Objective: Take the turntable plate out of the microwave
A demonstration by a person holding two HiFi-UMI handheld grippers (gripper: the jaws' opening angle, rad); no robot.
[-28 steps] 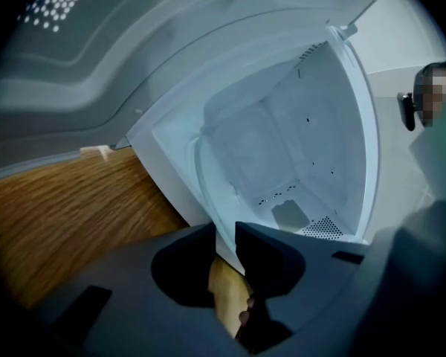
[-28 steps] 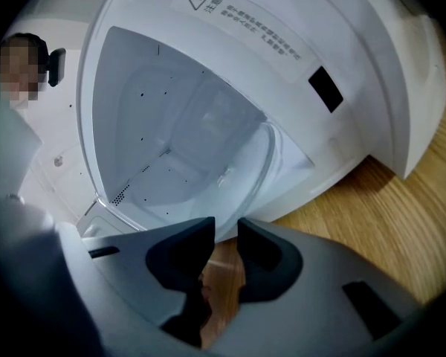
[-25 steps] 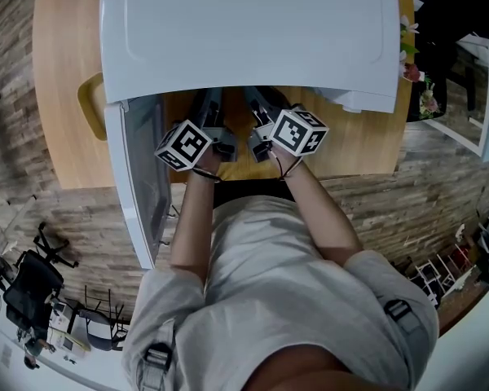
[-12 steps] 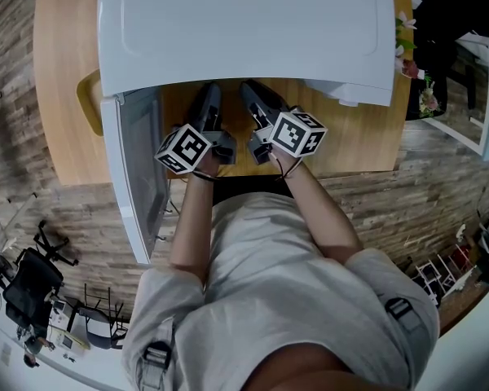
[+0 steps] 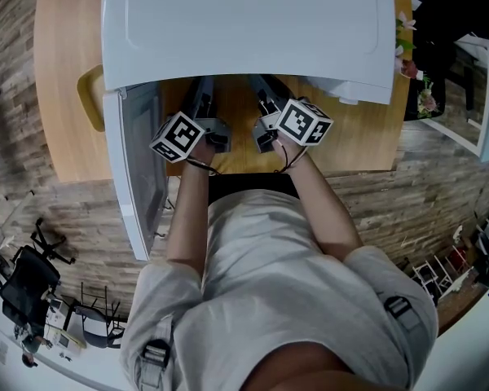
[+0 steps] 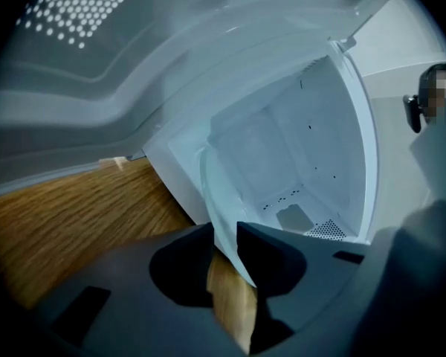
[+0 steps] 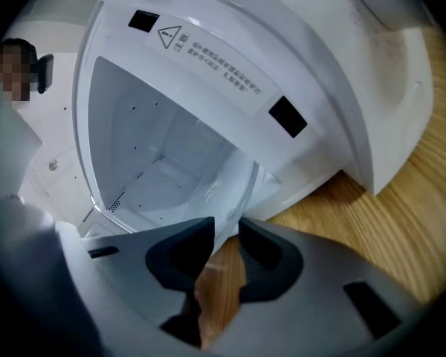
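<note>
Plate (image 7: 229, 190) sits rim-first, pinched between jaws of right tool (image 7: 224, 227).

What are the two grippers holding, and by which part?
The glass turntable plate, by its rim: the left gripper and the right gripper each pinch its edge. The left jaws have just been opening, with the rim between them.

Your way into the microwave (image 5: 244, 31) at 12 o'clock is open, low under its roof. The door (image 5: 134, 169) walls off 9 o'clock. The plate (image 7: 215, 192) sits low in the mouth. Free table (image 5: 350, 137) lies at 3 o'clock.
</note>
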